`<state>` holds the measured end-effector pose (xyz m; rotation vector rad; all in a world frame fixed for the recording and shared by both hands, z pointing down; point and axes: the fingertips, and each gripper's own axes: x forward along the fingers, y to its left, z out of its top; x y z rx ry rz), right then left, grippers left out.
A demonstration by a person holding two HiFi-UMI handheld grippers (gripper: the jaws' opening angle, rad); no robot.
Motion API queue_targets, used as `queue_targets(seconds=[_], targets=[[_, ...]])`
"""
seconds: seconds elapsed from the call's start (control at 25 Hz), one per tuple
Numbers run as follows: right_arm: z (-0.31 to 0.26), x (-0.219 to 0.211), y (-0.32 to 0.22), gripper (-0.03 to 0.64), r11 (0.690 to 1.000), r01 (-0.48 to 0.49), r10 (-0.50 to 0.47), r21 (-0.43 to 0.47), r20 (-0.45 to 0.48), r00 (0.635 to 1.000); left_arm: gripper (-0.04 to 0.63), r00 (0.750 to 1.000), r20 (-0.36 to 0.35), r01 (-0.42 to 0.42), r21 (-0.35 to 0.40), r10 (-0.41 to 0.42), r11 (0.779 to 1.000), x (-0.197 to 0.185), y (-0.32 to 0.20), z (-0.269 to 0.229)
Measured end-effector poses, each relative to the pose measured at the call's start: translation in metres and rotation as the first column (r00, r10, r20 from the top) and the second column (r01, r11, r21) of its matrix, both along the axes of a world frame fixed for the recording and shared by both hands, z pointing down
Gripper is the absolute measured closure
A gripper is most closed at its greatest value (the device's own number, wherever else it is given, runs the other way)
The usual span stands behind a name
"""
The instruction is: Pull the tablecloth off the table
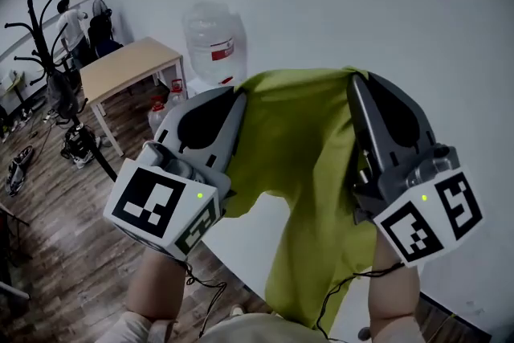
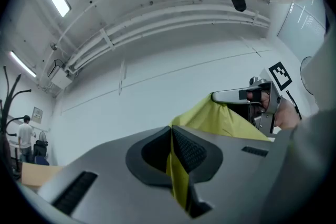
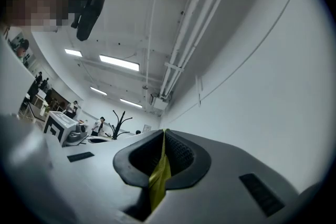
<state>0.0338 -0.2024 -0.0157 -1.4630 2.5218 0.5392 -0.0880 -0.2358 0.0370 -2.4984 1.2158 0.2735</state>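
Observation:
The yellow-green tablecloth (image 1: 297, 149) hangs in the air between my two raised grippers and drapes down toward the person. My left gripper (image 1: 239, 95) is shut on its upper left edge, and in the left gripper view a fold of tablecloth (image 2: 177, 176) is pinched between the closed jaws. My right gripper (image 1: 354, 81) is shut on the upper right edge. In the right gripper view a thin strip of tablecloth (image 3: 159, 176) sticks out between the closed jaws. Below the cloth lies the bare white table (image 1: 241, 241). The left gripper view also shows the right gripper (image 2: 214, 96) holding the spread tablecloth (image 2: 226, 120).
A big water bottle (image 1: 210, 44) stands by the white wall. To the left are a wooden table (image 1: 128, 64), smaller bottles (image 1: 161, 112) on the wood floor, a black coat rack (image 1: 48, 52) and a person (image 1: 72, 24) far off.

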Motion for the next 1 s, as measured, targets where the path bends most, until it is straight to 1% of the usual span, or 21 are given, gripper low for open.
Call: queue_targets(seconds=[0.12,0.2,0.32,0.44,0.56,0.72,0.8,0.88,1.0], targets=[[-0.001,0.005,0.011,0.586,1.0,-0.016,0.017,0.011,-0.014,1.0,0.574,1.0,0.012,-0.001,0.025,0.001,1.0,0.0,0.014,-0.008],[0.013,0.01,0.01,0.586,0.999,-0.033,0.033,-0.012,-0.018,0.999,0.574,1.0,0.028,-0.006,0.009,0.006,1.0,0.003,0.013,0.0],[0.044,0.016,0.002,0.586,0.997,-0.045,0.044,-0.066,-0.016,0.999,0.574,0.999,0.049,-0.014,-0.047,0.016,0.999,0.008,0.005,0.029],[0.077,0.022,-0.005,0.586,0.991,-0.075,0.071,-0.112,-0.044,0.997,0.574,0.997,0.076,-0.02,-0.103,0.028,0.994,0.016,-0.001,0.063],[0.109,0.028,-0.01,0.586,0.983,-0.105,0.095,-0.15,-0.075,0.993,0.574,0.994,0.105,-0.028,-0.142,0.043,0.989,0.024,-0.001,0.098],[0.149,0.036,-0.015,0.585,0.968,-0.102,0.091,-0.228,-0.059,0.994,0.574,0.992,0.118,-0.019,-0.182,0.041,0.983,0.031,-0.001,0.134],[0.167,0.039,-0.014,0.584,0.962,-0.129,0.111,-0.239,-0.09,0.99,0.574,0.987,0.154,-0.009,-0.194,0.04,0.981,0.037,0.002,0.153],[0.185,0.042,-0.01,0.584,0.956,-0.163,0.135,-0.244,-0.127,0.983,0.574,0.983,0.177,-0.013,-0.23,0.055,0.973,0.043,0.007,0.174],[0.216,0.049,-0.005,0.584,0.937,-0.162,0.132,-0.311,-0.116,0.984,0.574,0.98,0.181,-0.02,-0.299,0.077,0.954,0.048,0.012,0.202]])
